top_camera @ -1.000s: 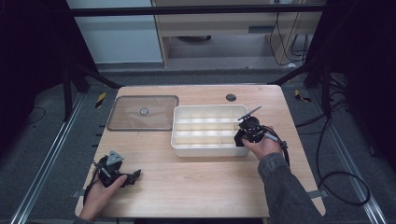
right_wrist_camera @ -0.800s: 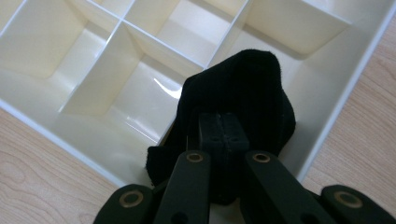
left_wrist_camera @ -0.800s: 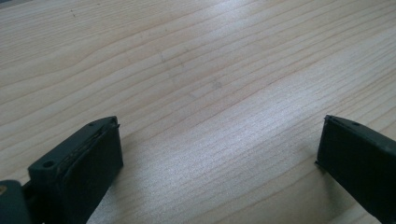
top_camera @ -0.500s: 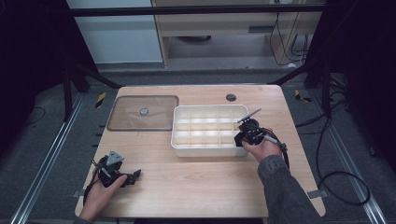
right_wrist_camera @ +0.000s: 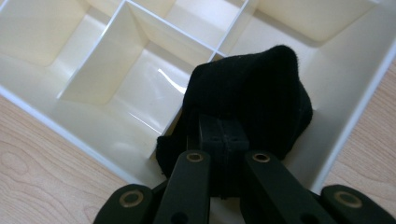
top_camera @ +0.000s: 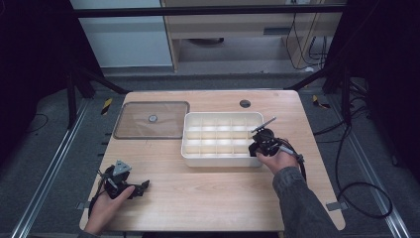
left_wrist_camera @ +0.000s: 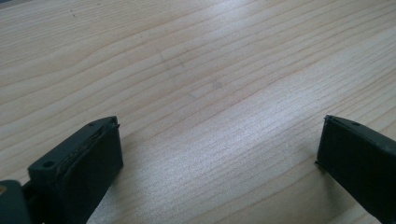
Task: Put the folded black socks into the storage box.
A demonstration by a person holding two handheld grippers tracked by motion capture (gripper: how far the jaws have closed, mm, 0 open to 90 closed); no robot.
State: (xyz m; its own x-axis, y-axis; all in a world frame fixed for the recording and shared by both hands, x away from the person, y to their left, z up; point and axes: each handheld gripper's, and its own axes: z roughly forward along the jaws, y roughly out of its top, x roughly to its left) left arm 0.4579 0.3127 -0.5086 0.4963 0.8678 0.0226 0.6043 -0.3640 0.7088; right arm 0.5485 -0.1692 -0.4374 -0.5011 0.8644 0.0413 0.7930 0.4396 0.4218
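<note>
A wooden tabletop [top_camera: 213, 193] stands over a dark floor. On it sits a white divided tray [top_camera: 220, 126], with a clear lid [top_camera: 151, 120] lying flat beside it. The right hand-held gripper [right_wrist_camera: 223, 135] is clamped on a black cloth [right_wrist_camera: 252, 88] over the tray's near corner compartment. The left hand-held gripper [left_wrist_camera: 217, 149] rests near the tabletop's front edge, jaws apart.

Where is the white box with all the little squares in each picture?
High view: the white divided tray sits mid-table, right of the clear lid.
Left gripper view: bare wooden table, no tray.
Right gripper view: tray spans the top, behind a black cloth.
Shared landmark: the wooden table.
</note>
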